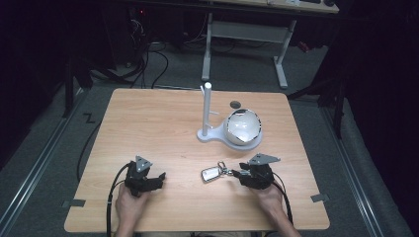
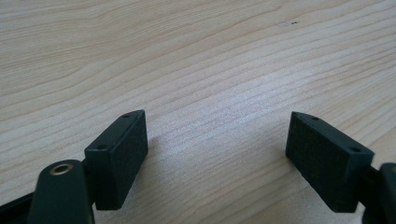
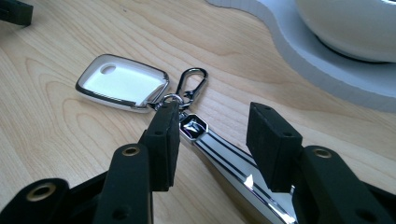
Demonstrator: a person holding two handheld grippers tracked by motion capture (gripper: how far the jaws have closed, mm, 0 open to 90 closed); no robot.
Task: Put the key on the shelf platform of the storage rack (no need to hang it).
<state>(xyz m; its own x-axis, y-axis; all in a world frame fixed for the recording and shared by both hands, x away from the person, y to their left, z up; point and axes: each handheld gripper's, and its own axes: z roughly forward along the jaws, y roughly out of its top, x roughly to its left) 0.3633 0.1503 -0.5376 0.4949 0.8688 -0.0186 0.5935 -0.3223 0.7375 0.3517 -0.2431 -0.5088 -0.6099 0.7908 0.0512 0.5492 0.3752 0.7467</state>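
Right gripper (image 3: 212,140), black, two fingers (image 3: 161,144): fingers standing partly apart, straddling the chrome strap with black stripes (image 3: 224,161) of a key set; the strap is lying between them on the table, and whether either finger is pressing it cannot be told.

Key set: the strap is joining a small metal ring, a silver carabiner clip (image 3: 192,84) and a flat white key fob with a chrome edge (image 3: 122,84). The fob is lying flat on the table, just beyond the right fingertips, on the side away from the white stand.

White stand (image 1: 217,134), flat curved base with an upright white post (image 1: 206,107): sitting beyond the key set, toward the far edge of the table. A glossy white round bowl (image 1: 242,126) is resting on the base, beside the post.

Left gripper (image 2: 217,144), black, same build: fingers (image 2: 119,156) spread wide, holding nothing, hovering low over bare wood, well apart from the stand and to the near left of it in the high view.

Hands: one is gripping each gripper from the near edge of the table.

Table (image 1: 148,128): light wood-grain top, carrying everything listed above.
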